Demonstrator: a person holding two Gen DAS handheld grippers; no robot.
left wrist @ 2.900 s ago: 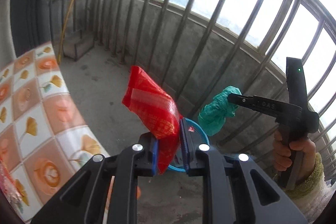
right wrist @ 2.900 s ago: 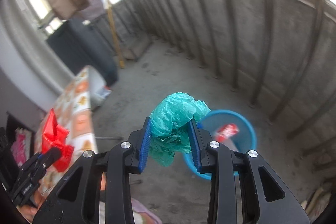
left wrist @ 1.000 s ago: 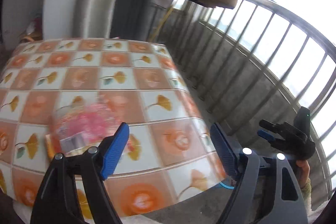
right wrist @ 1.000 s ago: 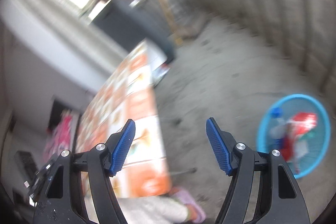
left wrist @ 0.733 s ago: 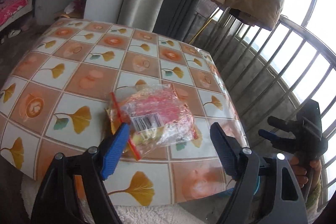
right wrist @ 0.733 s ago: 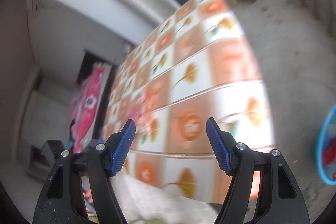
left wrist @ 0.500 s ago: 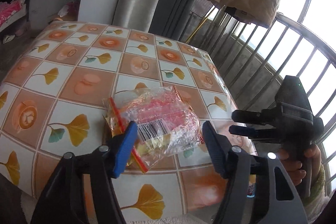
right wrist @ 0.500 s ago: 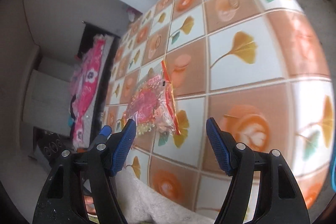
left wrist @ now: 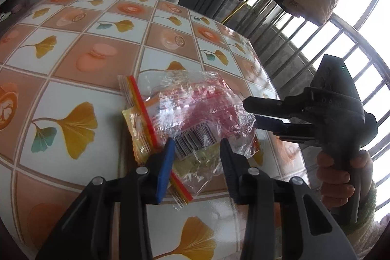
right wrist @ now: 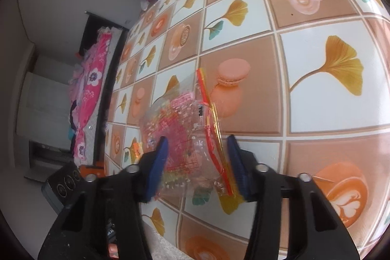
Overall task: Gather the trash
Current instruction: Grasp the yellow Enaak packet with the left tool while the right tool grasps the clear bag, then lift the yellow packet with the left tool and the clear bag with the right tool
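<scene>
- The left gripper (left wrist: 196, 148) has come down over the clear plastic bag (left wrist: 195, 113) on the table (left wrist: 73, 60); a second ago its jaws stood wide and short of the bag, and now they are closing with the bag's near edge between them.
- The right gripper (right wrist: 197, 150) has swung away from the floor and the blue basin seen a second ago and now straddles the same bag from the other side; its jaws are closing too, with the crinkled plastic between them.
- Neither pair of pads visibly presses the film flat yet, so both claws read as released but narrowing around the bag, not clenched on it.
- In the left wrist view the right gripper's fingers reach the bag's far end, and a hand (left wrist: 341, 177) holds its handle.
- This suggests the red and green trash carried earlier is already dropped off, and the bag is the next piece to collect.
- The bag lies flat on the patterned tablecloth near the table's edge, its red and yellow zip strip (left wrist: 141, 111) toward the left side.
- As a container, the bag holds crumpled pink and red wrappers and some yellowish scraps; a barcode label (left wrist: 195, 138) shows through the film.
- The basin is out of both current views, so its contents cannot be told now.
</scene>
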